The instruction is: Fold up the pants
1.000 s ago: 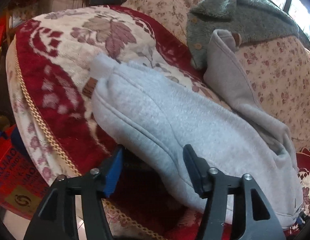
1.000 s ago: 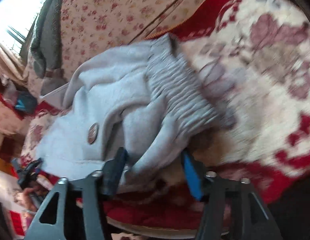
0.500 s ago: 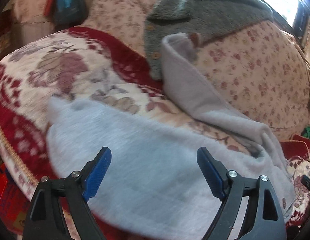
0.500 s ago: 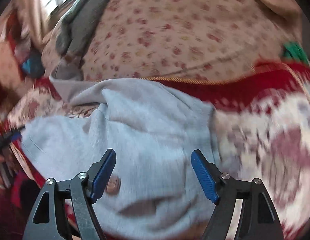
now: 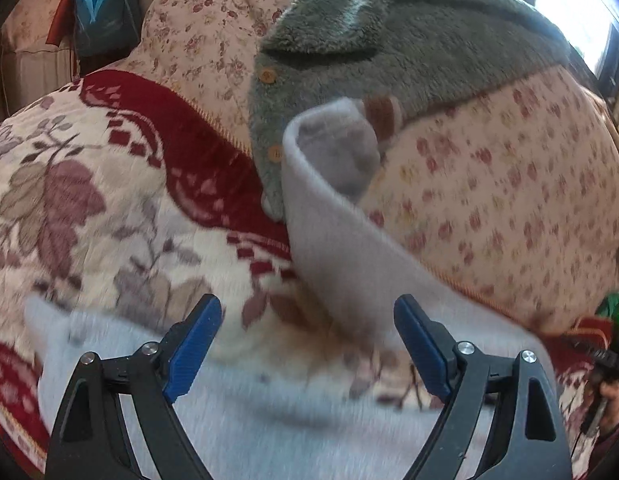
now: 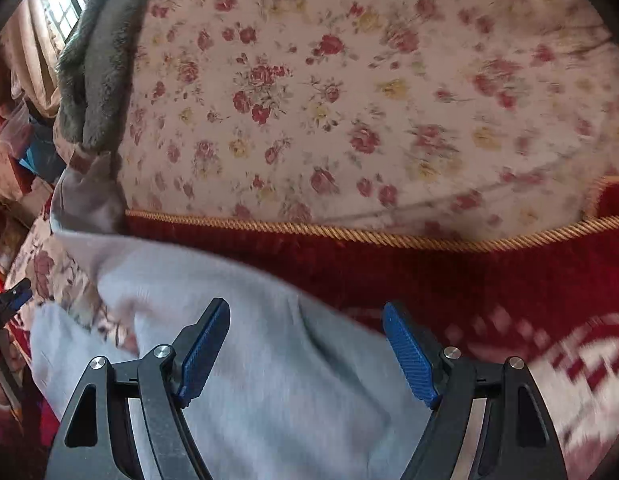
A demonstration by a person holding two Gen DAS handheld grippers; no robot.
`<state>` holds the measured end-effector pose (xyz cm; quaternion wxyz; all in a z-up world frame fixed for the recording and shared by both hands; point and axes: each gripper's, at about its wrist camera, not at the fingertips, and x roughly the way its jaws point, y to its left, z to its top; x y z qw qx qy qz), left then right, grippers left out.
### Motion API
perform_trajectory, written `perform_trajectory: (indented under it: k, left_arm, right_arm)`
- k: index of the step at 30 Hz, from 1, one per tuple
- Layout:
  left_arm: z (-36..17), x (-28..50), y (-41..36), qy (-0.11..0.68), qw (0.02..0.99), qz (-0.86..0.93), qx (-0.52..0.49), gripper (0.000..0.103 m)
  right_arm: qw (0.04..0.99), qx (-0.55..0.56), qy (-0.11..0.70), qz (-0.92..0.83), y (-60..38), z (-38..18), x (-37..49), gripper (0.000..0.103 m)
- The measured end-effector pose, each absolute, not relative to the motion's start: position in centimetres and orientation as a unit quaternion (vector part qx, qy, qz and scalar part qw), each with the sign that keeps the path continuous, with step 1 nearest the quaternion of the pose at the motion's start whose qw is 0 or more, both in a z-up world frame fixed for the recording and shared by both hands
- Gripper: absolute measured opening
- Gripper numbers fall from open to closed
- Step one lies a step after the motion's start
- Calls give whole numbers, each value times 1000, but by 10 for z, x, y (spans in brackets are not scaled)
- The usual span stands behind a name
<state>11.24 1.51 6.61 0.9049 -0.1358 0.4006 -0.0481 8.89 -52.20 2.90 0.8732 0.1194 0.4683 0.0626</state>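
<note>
The pants (image 5: pixel 269 432), pale grey fleece, lie spread on the red-and-cream floral blanket (image 5: pixel 89 200) that covers the sofa seat. One leg (image 5: pixel 337 240) runs away from the main body, up toward the far side, where its cuffed end rests against the sofa back (image 5: pixel 489 200) and touches the grey-green fuzzy cardigan (image 5: pixel 389 40) draped there. That leg sits apart from the rest of the cloth, with bare blanket showing between them, so I judge the folding has barely begun and the legs are yet to be brought together.

The left gripper (image 5: pixel 307 354) hangs low over the near part of the pants with its blue pads wide apart and nothing between them; the stray leg starts just beyond the right pad and climbs off to the far right. The right gripper (image 6: pixel 305 354) is likewise spread and empty. Beneath it lies the broad grey cloth (image 6: pixel 269 380), mostly under the left pad and the gap, while the right pad stands over the red blanket edge (image 6: pixel 469 280), near the gold cord trim (image 6: pixel 349 234). Both seem poised above the fabric to choose a hold rather than pressing it. Motion blur hides the finer creases.
</note>
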Motion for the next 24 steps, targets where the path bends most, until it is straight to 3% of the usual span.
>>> perform_trajectory:
  k: [14,16,18,22,23,24]
  left_arm:
    - [52,213,-10,423,901,-68,-72,88]
    - [48,224,-11,425,900,-63,-70,88]
    - [44,234,-11,427,900,-57,-69,88]
    - [32,256,-15,437,896,-44,-62,88]
    - [29,260,-16,440,894,-45,-67,81]
    - [27,261,-16,439,894,-47,-73,68]
  right_arm:
    - [789,60,569,223,-475,-43,151,86]
    - [792,47,565,225,-468,-45,148,74]
    - [800,18,559,216,-455,-46,143,48]
    - [822,-4,535,194,-445,-37,128,33]
    - [827,-9,529,189,-444,-33,126,28]
    - [834,-19,520,184,-443,-27,123,26]
